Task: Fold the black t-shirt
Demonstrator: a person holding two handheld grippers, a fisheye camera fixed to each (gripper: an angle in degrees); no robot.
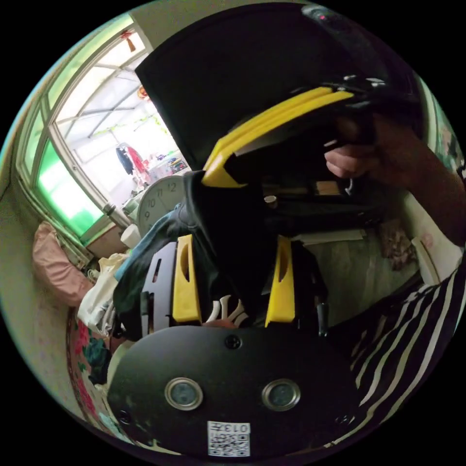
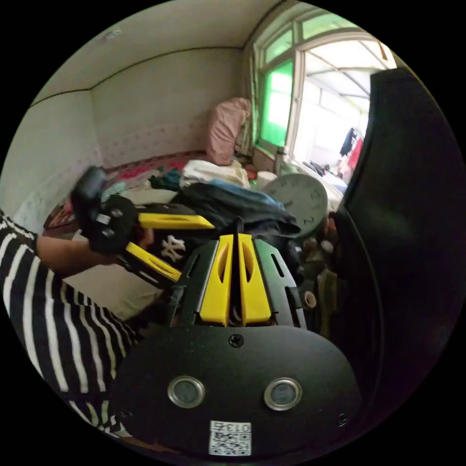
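The black t-shirt [image 1: 221, 218] with a white logo hangs in the air from my right gripper [image 1: 213, 177], whose yellow jaws are shut on a bunched top edge. My left gripper [image 1: 234, 240] is open, its jaws wide apart on either side of the hanging cloth without pressing it. In the right gripper view, my right gripper [image 2: 236, 236] holds a thin fold of black cloth between closed jaws. Just left of it, the left gripper [image 2: 194, 250] spreads around the t-shirt [image 2: 170, 247] and its logo.
A large dark screen [image 1: 218, 73] [image 2: 407, 218] stands close behind. A round clock [image 1: 158, 201] [image 2: 298, 196] leans by a pile of clothes [image 2: 233, 199]. A pink pillow [image 2: 225, 126] lies under the window. The person's striped sleeve [image 1: 403, 330] [image 2: 48, 301] is close by.
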